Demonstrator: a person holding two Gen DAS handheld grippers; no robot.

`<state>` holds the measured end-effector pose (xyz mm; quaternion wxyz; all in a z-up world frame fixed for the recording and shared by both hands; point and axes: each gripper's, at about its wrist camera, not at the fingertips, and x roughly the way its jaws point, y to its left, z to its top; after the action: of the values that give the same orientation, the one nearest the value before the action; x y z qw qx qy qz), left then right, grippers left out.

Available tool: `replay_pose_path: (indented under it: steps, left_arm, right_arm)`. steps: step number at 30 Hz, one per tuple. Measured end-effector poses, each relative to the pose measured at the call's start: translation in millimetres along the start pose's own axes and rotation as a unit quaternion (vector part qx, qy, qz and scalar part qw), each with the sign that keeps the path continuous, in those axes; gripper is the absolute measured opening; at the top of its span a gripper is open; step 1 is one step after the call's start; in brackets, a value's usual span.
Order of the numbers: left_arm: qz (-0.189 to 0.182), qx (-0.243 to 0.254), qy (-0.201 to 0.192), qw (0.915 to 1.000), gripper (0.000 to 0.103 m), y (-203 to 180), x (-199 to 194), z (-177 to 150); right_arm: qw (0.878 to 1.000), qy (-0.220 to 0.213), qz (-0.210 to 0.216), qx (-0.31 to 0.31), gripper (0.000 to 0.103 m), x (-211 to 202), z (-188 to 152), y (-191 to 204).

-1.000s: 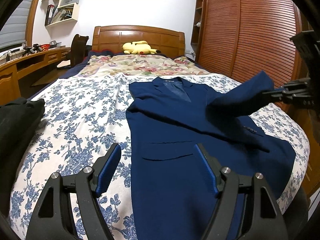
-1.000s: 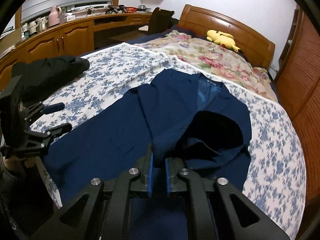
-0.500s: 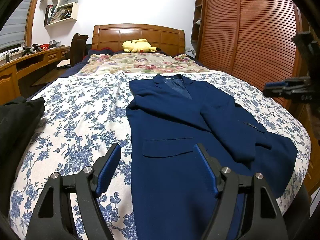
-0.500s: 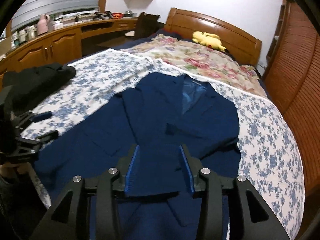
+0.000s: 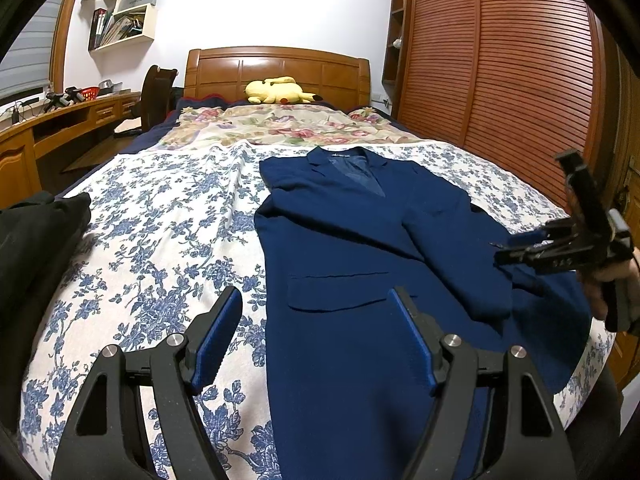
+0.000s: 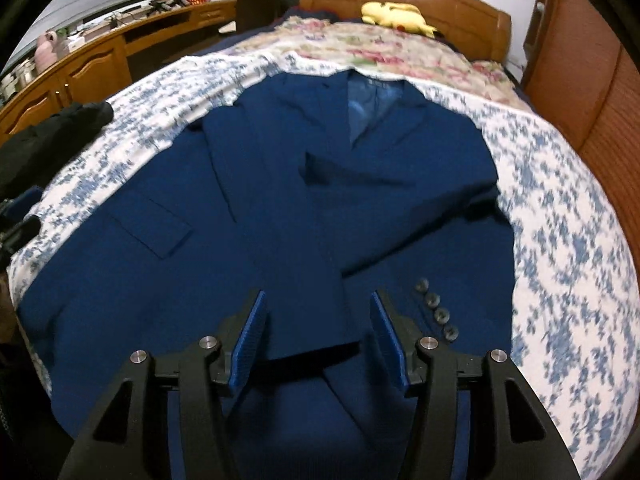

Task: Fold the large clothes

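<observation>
A navy blue suit jacket [image 5: 360,248] lies face up on the blue-flowered bed sheet [image 5: 160,240], collar toward the headboard. One sleeve [image 6: 304,248] lies folded across its front, and several cuff buttons [image 6: 434,312] show beside it. My right gripper [image 6: 318,296] hovers just over that sleeve's end. Its jaws are opening, with the cloth below them and not pinched. In the left wrist view the right gripper [image 5: 520,252] shows at the right edge in a hand. My left gripper [image 5: 316,294] stands open over the jacket's lower left edge, holding nothing.
A black garment [image 5: 36,240] is heaped at the bed's left edge. A flowered blanket [image 5: 280,128] and a yellow plush toy [image 5: 280,90] lie by the wooden headboard [image 5: 276,68]. Slatted wardrobe doors [image 5: 500,80] close off the right, and a desk [image 5: 60,120] the left.
The right gripper let go of the sleeve it held lifted; the sleeve now lies flat across the jacket. That gripper sank lower and its jaws spread. The left gripper stayed put.
</observation>
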<state>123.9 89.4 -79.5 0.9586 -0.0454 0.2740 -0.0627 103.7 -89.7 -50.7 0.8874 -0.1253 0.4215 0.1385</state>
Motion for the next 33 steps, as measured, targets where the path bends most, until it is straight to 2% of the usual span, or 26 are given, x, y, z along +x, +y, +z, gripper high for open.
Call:
replay_pose_path:
  steps: [8, 10, 12, 13, 15, 22, 29, 31, 33]
  left_arm:
    - [0.000, 0.000, 0.000, 1.0000, 0.075, 0, 0, 0]
    - [0.000, 0.000, -0.001, 1.0000, 0.075, 0, 0, 0]
    - [0.001, 0.000, -0.001, 1.0000, 0.075, 0, 0, 0]
    - [0.000, 0.000, -0.001, 1.0000, 0.075, 1, 0, -1]
    - [0.000, -0.001, -0.002, 1.0000, 0.075, 2, -2, 0]
    - [0.007, -0.011, -0.014, 0.9998, 0.075, 10, -9, 2]
    - [0.013, -0.012, -0.011, 0.9998, 0.075, 17, -9, 0]
    - [0.015, -0.009, -0.009, 0.9998, 0.075, 19, -9, -1]
    - [0.015, -0.008, -0.008, 0.9998, 0.075, 20, -10, -2]
  right_arm:
    - [0.999, 0.037, 0.025, 0.023, 0.055, 30, -6, -5]
    - [0.998, 0.036, 0.037, 0.024, 0.046, 32, -6, -3]
    - [0.998, 0.027, 0.053, 0.024, 0.015, 29, -3, -1]
    - [0.998, 0.016, 0.051, 0.020, 0.009, 27, -1, 1]
    - [0.999, -0.002, 0.047, 0.013, 0.006, 19, 6, 6]
    - [0.995, -0.067, 0.077, -0.017, 0.005, -9, 57, 36]
    - [0.988, -0.090, 0.113, -0.061, 0.005, -11, 99, 93]
    - [0.987, -0.086, 0.116, -0.073, 0.011, -8, 102, 105]
    - [0.986, -0.085, 0.124, -0.076, 0.029, -7, 100, 108]
